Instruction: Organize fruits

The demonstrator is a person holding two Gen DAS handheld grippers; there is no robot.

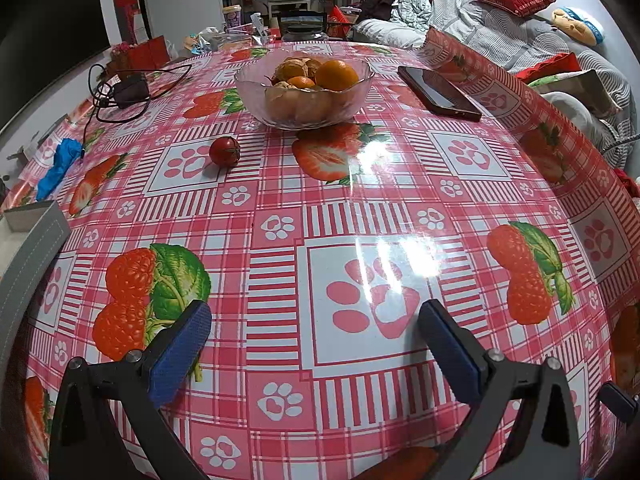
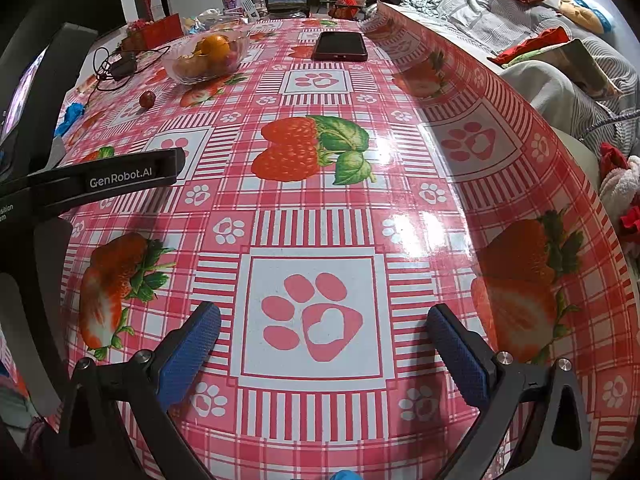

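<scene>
**Meanwhile, both tongs hang empty over the worktop**

Left tongs (image 1: 314, 322) are spread wide with nothing between their blue pads, held above the worktop (image 1: 400, 200), which is covered in a pink checked cloth printed with paw marks and strawberries. Right tongs (image 2: 322, 326) are spread the same way, also empty, over a paw-print square.

Toward the far side of the worktop stands a clear glass bowl (image 1: 304, 114) holding oranges (image 1: 337, 75) and some pale brownish fruits whose kind I cannot tell. One small red tomato (image 1: 224, 151) lies on the cloth outside the bowl, near it on the left and apart from both tongs.

A dark phone (image 1: 438, 93) lies flat to the right of the bowl. A black charger with tangled cable (image 1: 130, 90) sits to its left.
</scene>
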